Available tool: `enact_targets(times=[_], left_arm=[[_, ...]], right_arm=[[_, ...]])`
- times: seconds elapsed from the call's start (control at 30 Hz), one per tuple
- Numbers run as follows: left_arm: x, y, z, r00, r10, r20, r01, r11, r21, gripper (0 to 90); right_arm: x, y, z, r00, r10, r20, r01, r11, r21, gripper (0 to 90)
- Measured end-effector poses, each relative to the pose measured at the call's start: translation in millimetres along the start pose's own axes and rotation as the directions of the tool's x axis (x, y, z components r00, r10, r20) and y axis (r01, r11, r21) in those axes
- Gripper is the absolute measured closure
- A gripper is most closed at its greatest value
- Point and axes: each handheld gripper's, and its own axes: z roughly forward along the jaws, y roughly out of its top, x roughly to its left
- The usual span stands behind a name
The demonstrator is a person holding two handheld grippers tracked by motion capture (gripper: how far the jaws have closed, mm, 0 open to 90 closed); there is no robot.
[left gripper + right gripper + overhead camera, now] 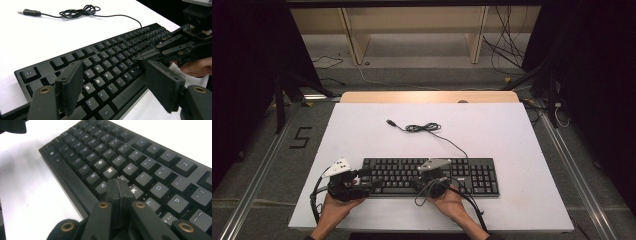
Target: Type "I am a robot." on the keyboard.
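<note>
White table (362, 130); black keyboard (472, 175) near front edge, coiled USB cable (422, 128) behind.

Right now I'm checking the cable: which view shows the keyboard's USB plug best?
The left gripper view: the USB plug lies large and unobstructed on the table. The high view shows it tiny.

Both forearms come in from the near edge of the black keyboard (430, 176). The left hand (337, 205) holds the left black two-jaw gripper (371, 179) at the keyboard's left end, jaws spread wide above the keys. The right hand (447, 200) holds the right black two-jaw gripper (416, 183), jaws pressed together, tips over the keyboard's middle keys.
</note>
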Motion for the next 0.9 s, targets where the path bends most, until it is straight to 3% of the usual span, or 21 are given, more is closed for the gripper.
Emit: enact_targets(times=[0.27, 0.53, 0.7, 0.9], left_arm=[[-0.1, -0.1, 0.2, 1.0, 0.002, 0.0, -0.002, 1.0, 0.001, 30.2], [0.6, 0.0, -0.4, 1.0, 0.005, -0.004, -0.005, 1.0, -0.001, 30.2], [0.9, 0.2, -1.2, 1.0, 0.003, -0.006, -0.003, 0.9999, -0.013, 30.2], [1.8, 0.5, -2.3, 0.9999, 0.006, -0.012, -0.006, 0.9999, -0.016, 30.0]], right_arm=[[1.7, -2.3, 2.6, 0.9996, -0.023, 0.014, 0.023, 1.0, 0.007, 90.0], [1.3, -2.0, 1.5, 0.9999, -0.005, 0.01, 0.005, 1.0, 0.004, 90.0], [-0.4, 0.2, -3.6, 0.9998, 0.015, -0.011, -0.016, 0.999, -0.031, 80.8], [-2.1, 3.4, -14.7, 0.9983, 0.031, -0.05, -0.035, 0.995, -0.09, 59.1]])
